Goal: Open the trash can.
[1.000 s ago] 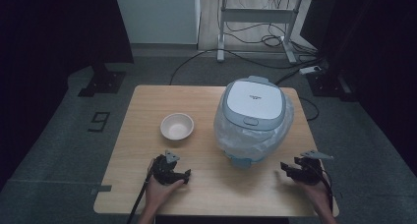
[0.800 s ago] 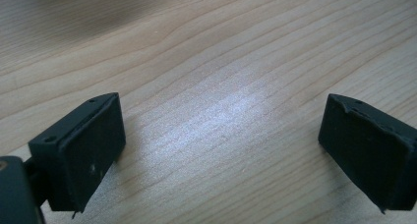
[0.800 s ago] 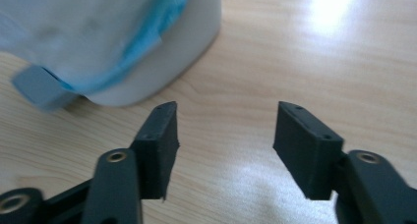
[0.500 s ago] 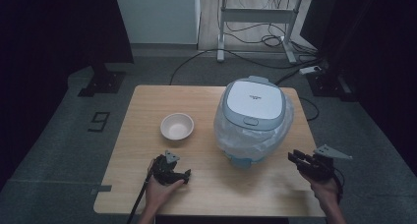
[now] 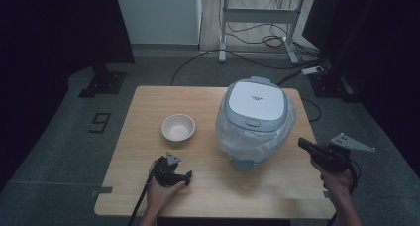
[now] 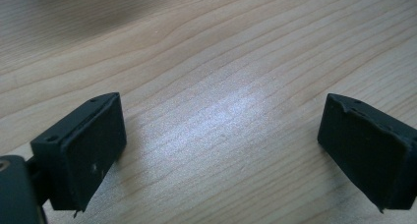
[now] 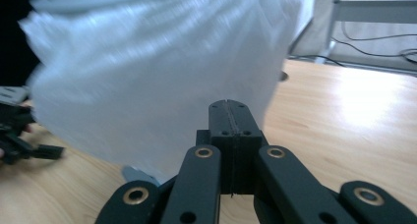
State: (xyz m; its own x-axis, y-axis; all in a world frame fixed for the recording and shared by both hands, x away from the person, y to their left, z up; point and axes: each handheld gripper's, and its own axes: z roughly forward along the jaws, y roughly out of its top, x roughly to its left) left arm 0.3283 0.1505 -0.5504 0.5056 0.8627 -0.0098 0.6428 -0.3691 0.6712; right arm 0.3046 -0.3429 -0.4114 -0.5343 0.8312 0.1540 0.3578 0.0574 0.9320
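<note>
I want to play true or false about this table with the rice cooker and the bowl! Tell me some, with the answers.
1. The bowl is empty. True.
2. The rice cooker has its lid open. False: the lid is shut.
3. The left tool has its jaws wide apart. True.
4. The right tool grips the bowl. False: its jaws are closed on nothing, near the cooker.
5. The bowl sits on top of the cooker. False: it stands on the table beside it.
</note>
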